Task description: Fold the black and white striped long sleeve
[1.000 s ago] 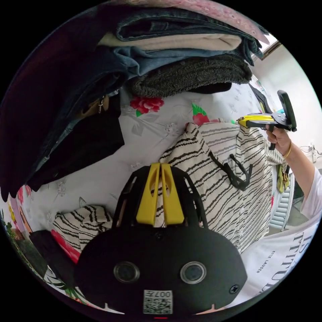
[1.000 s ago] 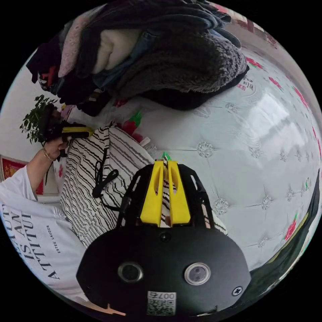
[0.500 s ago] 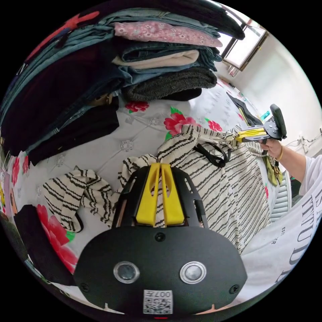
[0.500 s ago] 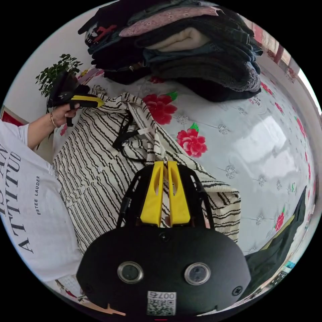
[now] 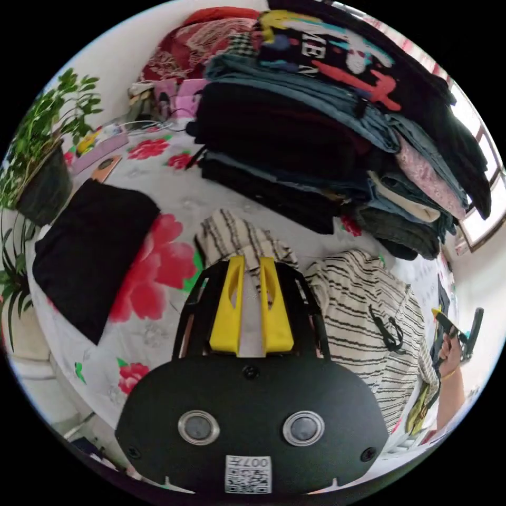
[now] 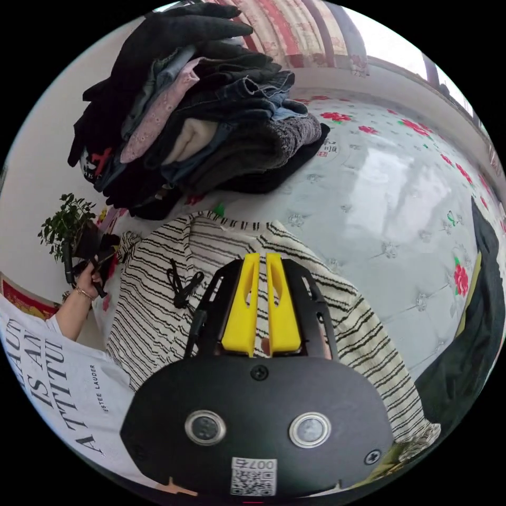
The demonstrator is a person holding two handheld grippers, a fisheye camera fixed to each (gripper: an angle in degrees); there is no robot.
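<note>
The black and white striped shirt (image 5: pixel 363 300) lies spread on the flowered bed, its black neck ties (image 5: pixel 387 332) on top. One sleeve (image 5: pixel 237 237) lies bunched just past my left gripper (image 5: pixel 252 261), which is open with bare sheet between its jaws. In the right gripper view the shirt (image 6: pixel 158 295) spreads flat, collar toward the clothes pile. My right gripper (image 6: pixel 262 256) sits over the shirt's shoulder, jaws close together with striped cloth in the narrow gap. A hand holds the left gripper (image 6: pixel 87 258) off the shirt's far edge. The right gripper (image 5: pixel 443 321) is by the shirt's other edge.
A tall pile of folded clothes (image 5: pixel 327 132) stands on the bed (image 6: pixel 395 184) just beyond the shirt. A folded black garment (image 5: pixel 89 247) lies to the left. A potted plant (image 5: pixel 37 142) stands off the bed's corner. A dark garment (image 6: pixel 474 327) lies at the right edge.
The shirt, held up by both shoulders before, now lies flat on the bed. My left gripper has opened, let go and drawn back toward the sleeve.
</note>
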